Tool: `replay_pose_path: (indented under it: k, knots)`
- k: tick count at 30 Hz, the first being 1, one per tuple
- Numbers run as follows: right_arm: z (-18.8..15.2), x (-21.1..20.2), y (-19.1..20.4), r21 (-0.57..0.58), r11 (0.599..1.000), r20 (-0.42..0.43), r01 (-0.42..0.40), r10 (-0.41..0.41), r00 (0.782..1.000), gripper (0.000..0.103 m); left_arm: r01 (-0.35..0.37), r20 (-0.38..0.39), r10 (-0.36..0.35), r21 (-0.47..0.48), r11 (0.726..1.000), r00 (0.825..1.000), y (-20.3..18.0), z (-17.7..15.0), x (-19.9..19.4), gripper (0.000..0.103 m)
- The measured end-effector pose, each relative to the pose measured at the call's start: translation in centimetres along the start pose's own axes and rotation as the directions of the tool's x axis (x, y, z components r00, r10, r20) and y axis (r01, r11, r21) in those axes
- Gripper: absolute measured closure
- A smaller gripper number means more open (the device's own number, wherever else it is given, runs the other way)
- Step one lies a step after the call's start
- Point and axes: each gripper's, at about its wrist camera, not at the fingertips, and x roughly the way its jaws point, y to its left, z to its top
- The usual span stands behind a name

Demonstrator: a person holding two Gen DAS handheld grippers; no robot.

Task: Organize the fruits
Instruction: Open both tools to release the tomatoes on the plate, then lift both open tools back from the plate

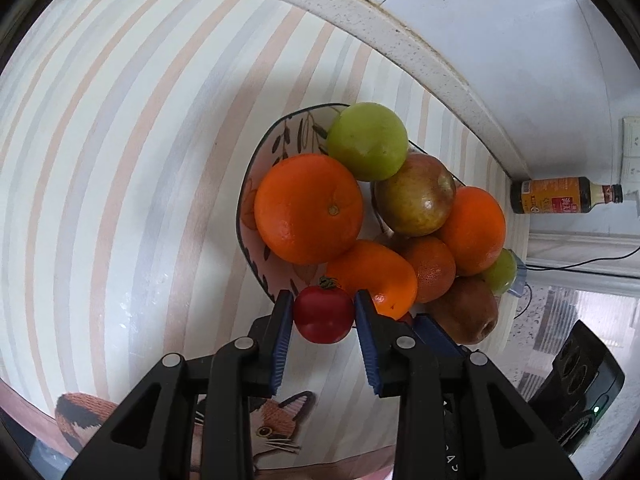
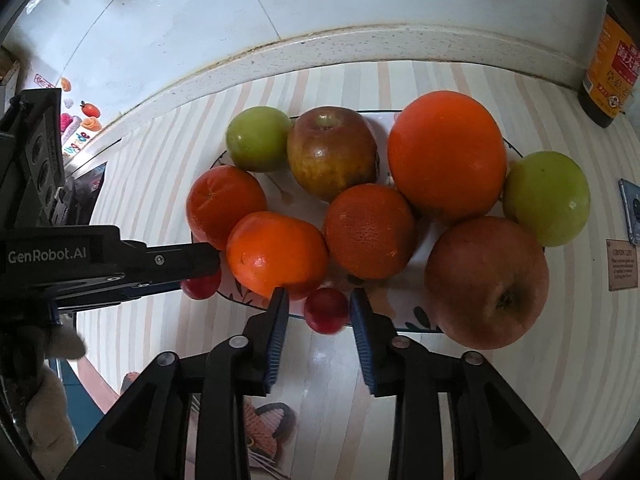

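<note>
A patterned plate (image 1: 256,160) (image 2: 404,312) on the striped tablecloth holds several oranges (image 1: 308,208) (image 2: 446,160), green apples (image 1: 368,142) (image 2: 258,138) and reddish apples (image 1: 416,194) (image 2: 486,282). My left gripper (image 1: 323,310) is shut on a small red tomato (image 1: 324,314) at the plate's rim; it also shows in the right wrist view (image 2: 200,282). My right gripper (image 2: 320,310) is around a second small red tomato (image 2: 326,310) at the plate's near edge, with small gaps showing at both pads.
A dark sauce bottle (image 1: 564,196) (image 2: 612,68) stands by the white tiled wall. A speckled counter ledge (image 1: 400,40) (image 2: 320,48) borders the tablecloth. A cat picture (image 1: 276,420) is printed on the cloth's near edge. A black device (image 1: 580,376) sits at the right.
</note>
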Motion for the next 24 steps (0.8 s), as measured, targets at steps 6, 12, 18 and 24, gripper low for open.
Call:
replay_pose_path:
  k: [6, 12, 18, 24]
  knots:
    - [0.3, -1.6, -0.3, 0.028, 1.0, 0.039, -0.008, 0.007, 0.999, 0.035, -0.027, 0.039, 0.025, 0.046, 0.999, 0.999, -0.8, 0.1, -0.8, 0.039]
    - [0.1, -5.5, -0.1, 0.024, 0.997, 0.097, 0.067, -0.069, 0.993, 0.01, -0.166, 0.146, 0.146, 0.129, 0.978, 0.978, -2.2, -1.0, -3.6, 0.012]
    - [-0.8, -9.0, -1.3, 0.025, 0.977, 0.103, 0.213, -0.214, 0.971, 0.004, -0.386, 0.292, 0.323, 0.192, 0.902, 0.9, -3.7, -4.3, -6.0, 0.005]
    - [-1.7, -11.3, -2.8, 0.027, 0.973, 0.131, 0.23, -0.231, 0.964, 0.004, -0.417, 0.337, 0.341, 0.185, 0.89, 0.878, -4.3, -7.2, -7.2, 0.004]
